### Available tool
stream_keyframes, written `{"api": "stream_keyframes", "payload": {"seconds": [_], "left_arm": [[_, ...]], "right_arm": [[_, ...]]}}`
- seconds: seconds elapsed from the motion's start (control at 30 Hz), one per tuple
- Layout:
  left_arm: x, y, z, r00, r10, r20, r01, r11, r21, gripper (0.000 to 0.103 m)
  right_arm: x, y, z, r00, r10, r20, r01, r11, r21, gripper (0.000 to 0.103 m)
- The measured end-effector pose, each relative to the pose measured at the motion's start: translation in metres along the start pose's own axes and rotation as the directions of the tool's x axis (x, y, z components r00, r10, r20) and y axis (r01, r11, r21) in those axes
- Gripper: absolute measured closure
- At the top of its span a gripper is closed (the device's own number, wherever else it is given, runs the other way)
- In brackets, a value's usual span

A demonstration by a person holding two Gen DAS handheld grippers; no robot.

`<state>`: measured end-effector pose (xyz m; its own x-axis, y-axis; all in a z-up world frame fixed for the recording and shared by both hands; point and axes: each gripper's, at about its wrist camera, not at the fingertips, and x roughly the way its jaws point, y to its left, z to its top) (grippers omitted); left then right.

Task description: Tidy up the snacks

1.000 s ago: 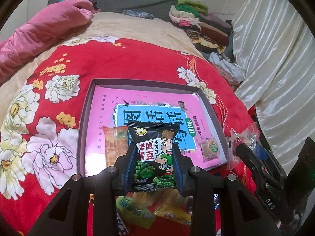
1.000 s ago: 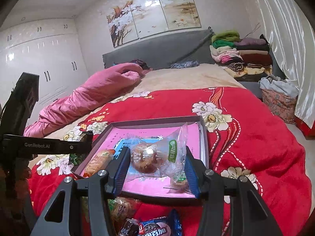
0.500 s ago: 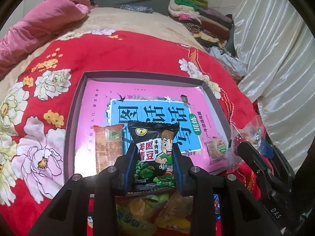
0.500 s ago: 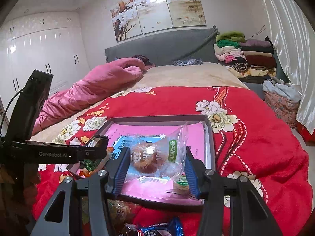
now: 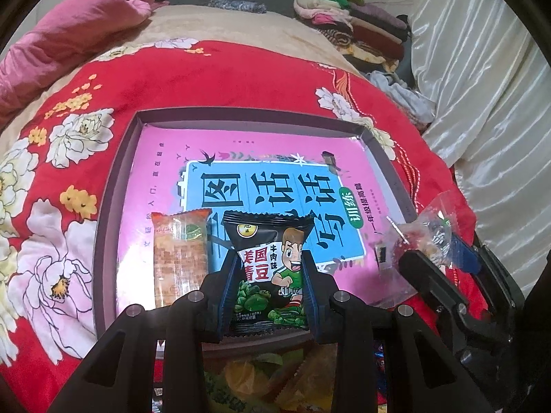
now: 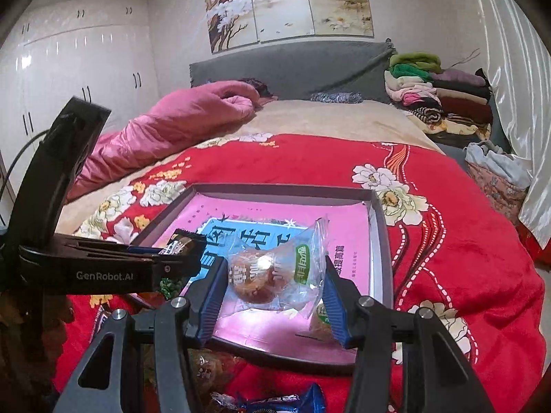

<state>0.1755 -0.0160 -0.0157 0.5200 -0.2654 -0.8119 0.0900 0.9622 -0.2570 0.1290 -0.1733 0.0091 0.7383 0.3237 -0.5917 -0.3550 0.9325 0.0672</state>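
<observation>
A shallow dark box (image 5: 113, 186) (image 6: 380, 241) with a pink and blue printed floor lies on the red floral blanket. My left gripper (image 5: 268, 275) is shut on a black pea snack packet (image 5: 272, 265), held just over the box's near edge. An orange cracker packet (image 5: 180, 258) lies in the box to its left. My right gripper (image 6: 272, 282) is shut on a clear-wrapped round cake (image 6: 255, 278) above the box's near right part. A small green-labelled cake (image 6: 318, 320) lies in the box under the right finger. The left gripper (image 6: 172, 258) shows at the left of the right wrist view.
Loose snack packets lie on the blanket (image 5: 213, 79) in front of the box, yellow and green ones (image 5: 261, 382) and a blue one (image 6: 286, 401). A pink quilt (image 6: 172, 127) lies far left; folded clothes (image 6: 444, 96) are stacked far right beside a white curtain (image 5: 482, 103).
Both grippers have come forward over the box with their packets still held. The left one has also sunk toward the box's near edge, and the box looks larger in both views.
</observation>
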Motion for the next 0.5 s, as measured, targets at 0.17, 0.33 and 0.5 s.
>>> {"api": "stream_keyframes", "payload": {"seconds": [0.17, 0.33, 0.5], "left_arm": [[0.006, 0.000, 0.001, 1.000, -0.003, -0.009, 0.003, 1.000, 0.005, 0.068], [0.010, 0.001, 0.001, 1.000, -0.003, -0.019, 0.003, 1.000, 0.004, 0.068], [0.015, 0.001, 0.000, 1.000, -0.005, -0.030, 0.005, 1.000, 0.007, 0.068]], "right_arm": [[0.009, 0.004, -0.002, 1.000, 0.004, -0.028, -0.005, 1.000, -0.016, 0.050], [0.016, 0.007, -0.006, 0.999, 0.013, -0.053, -0.015, 1.000, -0.027, 0.050], [0.022, 0.008, -0.009, 0.996, 0.022, -0.081, -0.024, 0.999, -0.035, 0.050]]}}
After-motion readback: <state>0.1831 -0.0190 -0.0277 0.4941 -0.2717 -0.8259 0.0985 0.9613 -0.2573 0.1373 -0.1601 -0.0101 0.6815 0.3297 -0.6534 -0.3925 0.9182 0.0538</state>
